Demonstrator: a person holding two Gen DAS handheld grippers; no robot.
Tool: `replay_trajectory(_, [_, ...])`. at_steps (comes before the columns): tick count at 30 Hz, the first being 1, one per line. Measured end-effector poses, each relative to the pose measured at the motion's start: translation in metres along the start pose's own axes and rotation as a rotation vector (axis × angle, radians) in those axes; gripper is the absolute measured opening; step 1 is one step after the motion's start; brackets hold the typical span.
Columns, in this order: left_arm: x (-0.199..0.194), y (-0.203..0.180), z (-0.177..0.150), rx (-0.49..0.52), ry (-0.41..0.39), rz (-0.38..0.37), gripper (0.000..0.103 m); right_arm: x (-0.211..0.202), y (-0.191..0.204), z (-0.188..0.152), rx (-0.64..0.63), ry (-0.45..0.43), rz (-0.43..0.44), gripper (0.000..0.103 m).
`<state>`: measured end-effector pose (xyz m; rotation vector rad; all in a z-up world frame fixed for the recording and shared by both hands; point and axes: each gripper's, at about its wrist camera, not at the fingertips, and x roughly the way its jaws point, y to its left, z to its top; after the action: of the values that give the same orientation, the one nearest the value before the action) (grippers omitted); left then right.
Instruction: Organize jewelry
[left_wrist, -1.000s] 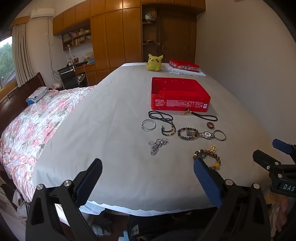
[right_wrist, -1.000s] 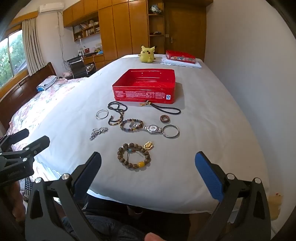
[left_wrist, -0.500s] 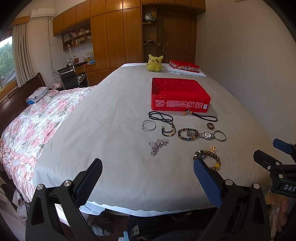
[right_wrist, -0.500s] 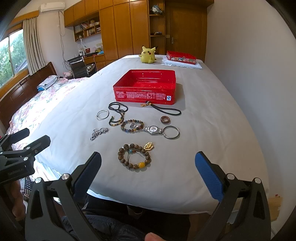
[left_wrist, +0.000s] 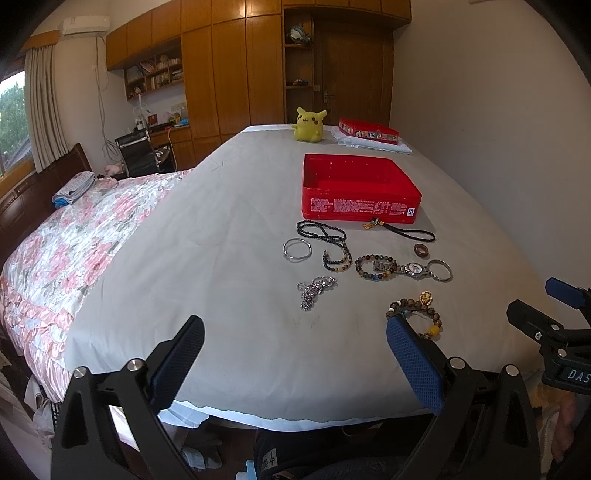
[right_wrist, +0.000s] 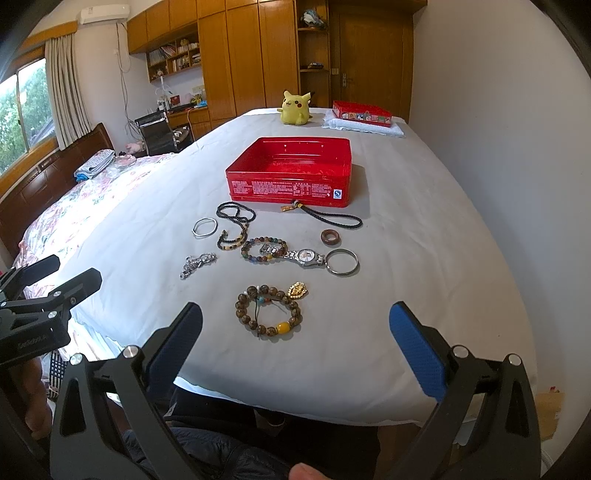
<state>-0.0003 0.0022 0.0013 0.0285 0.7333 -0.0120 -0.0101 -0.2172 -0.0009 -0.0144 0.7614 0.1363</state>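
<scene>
Hovering unchanged since before, both tools (left_wrist: 295, 341) (right_wrist: 295, 328) spread wide, ungrasping, short of wooden bead bracelet (right_wrist: 267, 311).

One open red box (right_wrist: 290, 173); three bead bracelets, the nearest (right_wrist: 267, 312) at 6 o'clock; two metal rings; one watch (right_wrist: 306, 256); one chain (right_wrist: 195, 264); one plush toy (right_wrist: 294, 107).

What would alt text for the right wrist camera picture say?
An open right gripper hovers over a white bed sheet where a wooden bead bracelet, a watch and other jewelry lie before an open red tin. The left gripper shows at the left edge.
</scene>
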Motion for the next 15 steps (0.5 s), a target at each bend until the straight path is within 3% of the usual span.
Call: replay_trajectory(15, [0.0009,0.0007,-0.0009,-0.001,0.001,0.000,0.099,-0.0008,-0.0005,-0.0013,0.000,0.006,0.001,0.100])
